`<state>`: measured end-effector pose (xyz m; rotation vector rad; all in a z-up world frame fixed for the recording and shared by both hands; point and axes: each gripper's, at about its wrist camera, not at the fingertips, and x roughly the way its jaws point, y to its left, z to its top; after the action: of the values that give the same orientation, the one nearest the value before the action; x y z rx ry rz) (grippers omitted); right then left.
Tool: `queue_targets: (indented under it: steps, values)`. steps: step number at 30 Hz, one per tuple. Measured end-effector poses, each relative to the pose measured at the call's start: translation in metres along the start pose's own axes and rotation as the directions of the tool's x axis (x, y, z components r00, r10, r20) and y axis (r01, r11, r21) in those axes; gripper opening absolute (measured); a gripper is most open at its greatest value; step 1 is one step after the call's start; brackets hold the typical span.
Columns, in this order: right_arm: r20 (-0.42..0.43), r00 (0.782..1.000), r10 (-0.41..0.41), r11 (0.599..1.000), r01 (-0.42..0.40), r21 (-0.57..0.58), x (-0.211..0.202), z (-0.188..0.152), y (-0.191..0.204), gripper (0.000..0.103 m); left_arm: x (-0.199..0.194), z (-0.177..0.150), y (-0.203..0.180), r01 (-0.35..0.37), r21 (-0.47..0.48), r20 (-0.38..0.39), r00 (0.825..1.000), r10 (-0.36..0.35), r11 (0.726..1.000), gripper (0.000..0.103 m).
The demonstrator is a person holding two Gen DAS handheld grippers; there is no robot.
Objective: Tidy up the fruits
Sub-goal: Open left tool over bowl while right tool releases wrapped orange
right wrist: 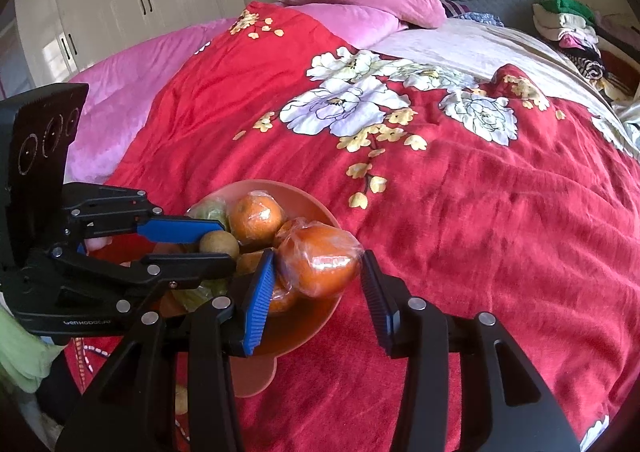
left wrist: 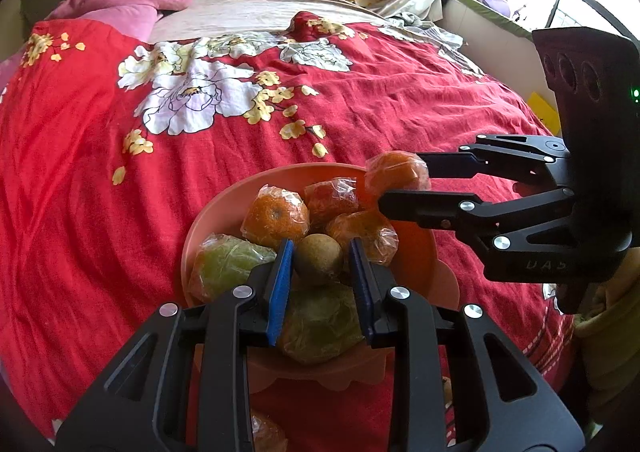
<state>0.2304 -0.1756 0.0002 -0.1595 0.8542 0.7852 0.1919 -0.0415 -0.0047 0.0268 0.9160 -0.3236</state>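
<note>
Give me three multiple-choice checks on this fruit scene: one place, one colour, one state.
1. The bowl sits on:
A. a red floral bedspread
B. a wooden table
C. a windowsill

2. The bowl is:
A. blue
B. white
C. salmon pink

3. The left gripper has its fingers:
A. wide open with nothing between them
B. closed on the brown fruit
C. closed on the bowl's rim

Answers:
1 A, red flowered cloth surrounds the bowl in both views.
2 C, its rim and wall show salmon pink.
3 B, both blue pads press the round brown fruit's sides.
</note>
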Motion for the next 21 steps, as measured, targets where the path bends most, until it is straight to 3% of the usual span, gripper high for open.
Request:
queue_targets:
  steps: [15, 21]
  values:
    - [0.033, 0.999, 0.000, 1.000, -0.001, 0.023, -0.009, 0.000, -0.003, 0.054, 0.000, 0.000, 0.000, -0.001, 0.000, 0.001, 1.000, 0.001, 1.000, 0.021]
    - [0.059, 0.998, -0.006, 0.999, 0.004, 0.041, -0.020, -0.001, -0.006, 0.060, -0.004, 0.002, -0.002, -0.002, -0.004, 0.014, 1.000, 0.002, 1.000, 0.026]
